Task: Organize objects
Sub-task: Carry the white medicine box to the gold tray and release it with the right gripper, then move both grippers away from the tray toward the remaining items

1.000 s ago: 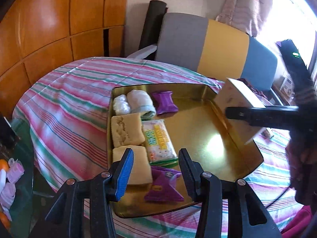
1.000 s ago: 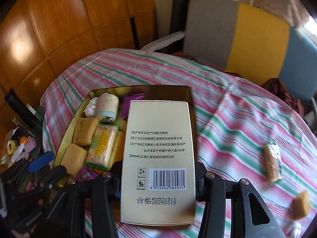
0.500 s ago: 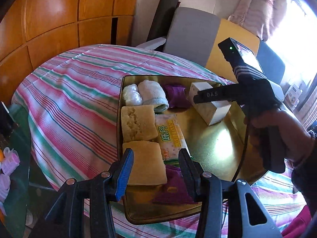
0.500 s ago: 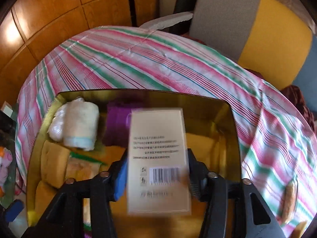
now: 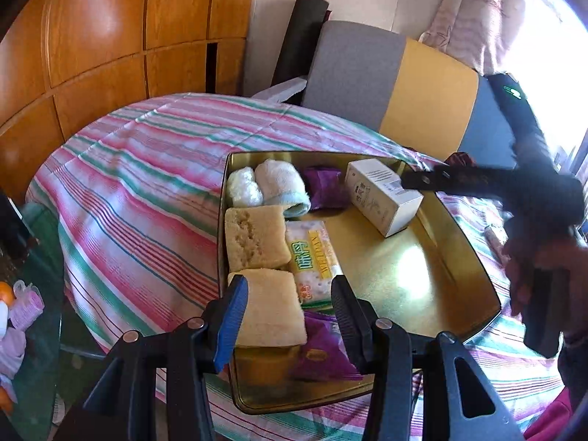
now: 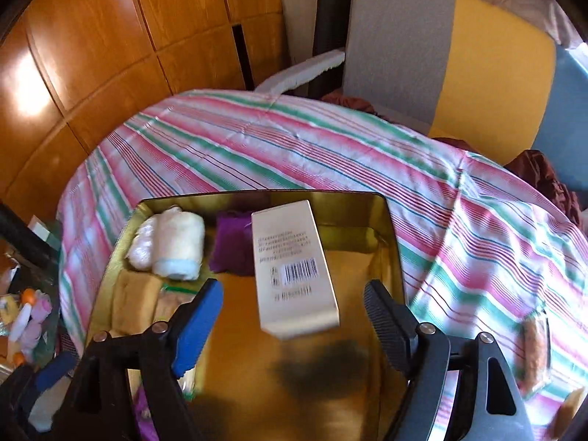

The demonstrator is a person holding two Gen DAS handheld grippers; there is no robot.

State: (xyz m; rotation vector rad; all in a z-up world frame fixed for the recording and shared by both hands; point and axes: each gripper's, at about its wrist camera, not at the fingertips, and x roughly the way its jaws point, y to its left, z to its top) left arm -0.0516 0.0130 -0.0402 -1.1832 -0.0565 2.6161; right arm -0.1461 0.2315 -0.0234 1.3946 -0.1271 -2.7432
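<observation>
The white box lies in the gold tray at two o'clock, the right gripper just beside it. The left gripper hangs spread over sponges.

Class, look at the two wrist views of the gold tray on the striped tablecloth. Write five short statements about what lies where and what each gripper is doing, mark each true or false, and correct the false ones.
1. The white rectangular cardboard box lies inside the gold metal tray. True.
2. The right gripper is clamped on the box. False: its jaws are spread wide and the box lies free between them.
3. The rolled white towel sits at the tray's far end, beside a purple foil packet. True.
4. The left gripper holds a yellow sponge block. False: it is open and grips nothing.
5. The tray rests on bare wood. False: it sits on a pink, green and white striped tablecloth.
</observation>
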